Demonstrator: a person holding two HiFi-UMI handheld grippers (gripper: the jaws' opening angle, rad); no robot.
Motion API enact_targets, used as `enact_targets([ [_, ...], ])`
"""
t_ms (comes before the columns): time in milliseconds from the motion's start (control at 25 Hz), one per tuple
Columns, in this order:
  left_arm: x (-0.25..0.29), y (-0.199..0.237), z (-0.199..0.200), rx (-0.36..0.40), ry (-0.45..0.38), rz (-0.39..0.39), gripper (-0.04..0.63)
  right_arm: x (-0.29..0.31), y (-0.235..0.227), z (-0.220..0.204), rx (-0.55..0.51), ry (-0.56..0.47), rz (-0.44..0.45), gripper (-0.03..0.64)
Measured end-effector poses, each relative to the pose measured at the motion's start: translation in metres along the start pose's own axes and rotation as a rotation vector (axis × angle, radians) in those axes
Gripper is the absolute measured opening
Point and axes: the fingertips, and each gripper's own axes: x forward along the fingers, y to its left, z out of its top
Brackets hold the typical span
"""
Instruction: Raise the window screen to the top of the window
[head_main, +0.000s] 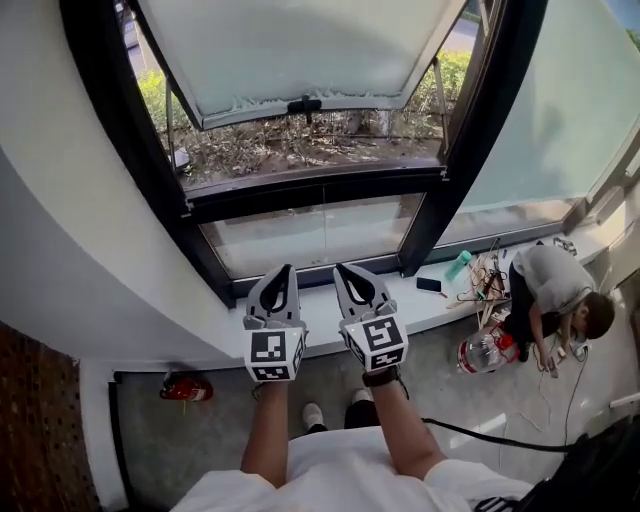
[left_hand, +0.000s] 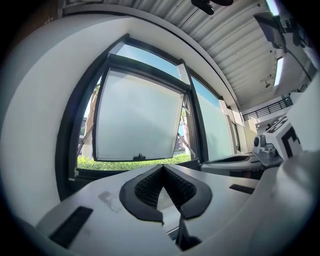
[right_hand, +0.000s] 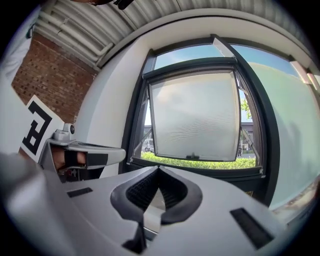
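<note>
The window screen (head_main: 300, 45) is a pale translucent panel in a black window frame (head_main: 470, 130), with a small black handle (head_main: 304, 104) on its lower edge. Greenery shows through the gap under it. The panel also fills the left gripper view (left_hand: 137, 120) and the right gripper view (right_hand: 195, 117), some way ahead of the jaws. My left gripper (head_main: 287, 269) and right gripper (head_main: 341, 268) are held side by side over the white sill (head_main: 320, 312), pointing at the window and touching nothing. Both are shut and empty, with the left gripper's tips (left_hand: 162, 166) and the right gripper's tips (right_hand: 158, 168) meeting.
A black phone (head_main: 429, 284) and a teal bottle (head_main: 458, 264) lie on the sill to the right. A person (head_main: 550, 290) crouches on the floor at the right among cables. A red object (head_main: 185, 387) lies on the floor at the left. A brick wall (right_hand: 47, 75) stands left.
</note>
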Motion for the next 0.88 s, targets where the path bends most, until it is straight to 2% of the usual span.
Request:
enact_targets([
  [120,0.033,0.0,-0.007,-0.004,0.006,-0.019,0.0,0.025,-0.027,0.001,0.002,-0.011,-0.011,0.001],
  [320,0.092,0.01,-0.002,0.003,-0.003,-0.004,0.0,0.062,-0.061,0.002,-0.003,-0.041,0.018,0.002],
  [640,0.178,0.009,0.023,0.083,-0.03,0.047,0.0,0.118,-0.146,0.039,0.0,-0.143,0.042,0.002],
  [880,0.207,0.004,-0.013,0.072,0.054,0.077,0.0,0.138,-0.18,-0.006,0.08,-0.078,0.051,0.002],
])
